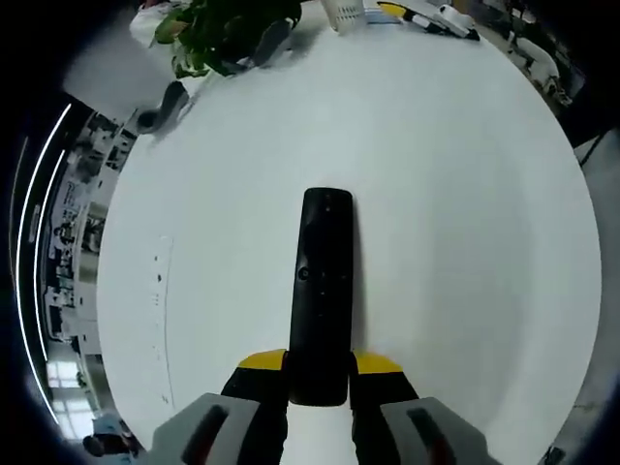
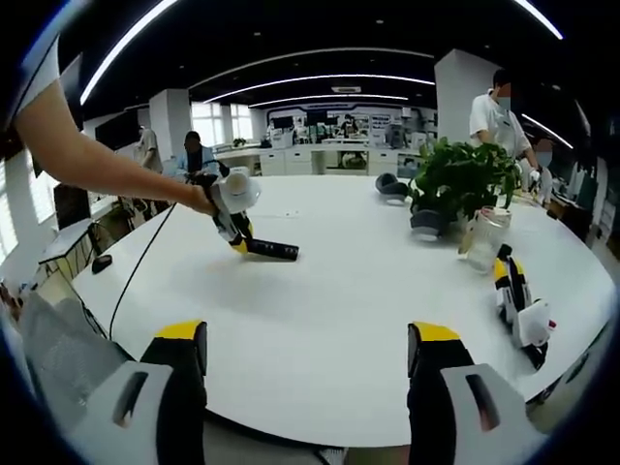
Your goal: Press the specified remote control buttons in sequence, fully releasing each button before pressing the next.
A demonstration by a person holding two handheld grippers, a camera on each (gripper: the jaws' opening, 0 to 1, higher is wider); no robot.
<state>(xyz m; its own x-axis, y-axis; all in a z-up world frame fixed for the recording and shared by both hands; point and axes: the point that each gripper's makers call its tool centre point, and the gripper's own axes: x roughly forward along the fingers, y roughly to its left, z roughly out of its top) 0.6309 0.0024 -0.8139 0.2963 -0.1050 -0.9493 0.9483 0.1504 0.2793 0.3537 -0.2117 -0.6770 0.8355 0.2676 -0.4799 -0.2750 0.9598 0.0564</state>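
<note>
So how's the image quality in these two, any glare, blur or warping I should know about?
Left gripper view: even light, the white table bright but not blown out, the remote sharp, with a soft shadow beside it. Right gripper view: strong fisheye bending of the ceiling light strips, a dim room, and the right tongs slightly soft.

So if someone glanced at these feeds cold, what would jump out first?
The black remote lying on the white table, its near end between the left gripper jaws. In the right gripper view, the right gripper hangs open above the table edge, a leafy potted plant at far right.
</note>
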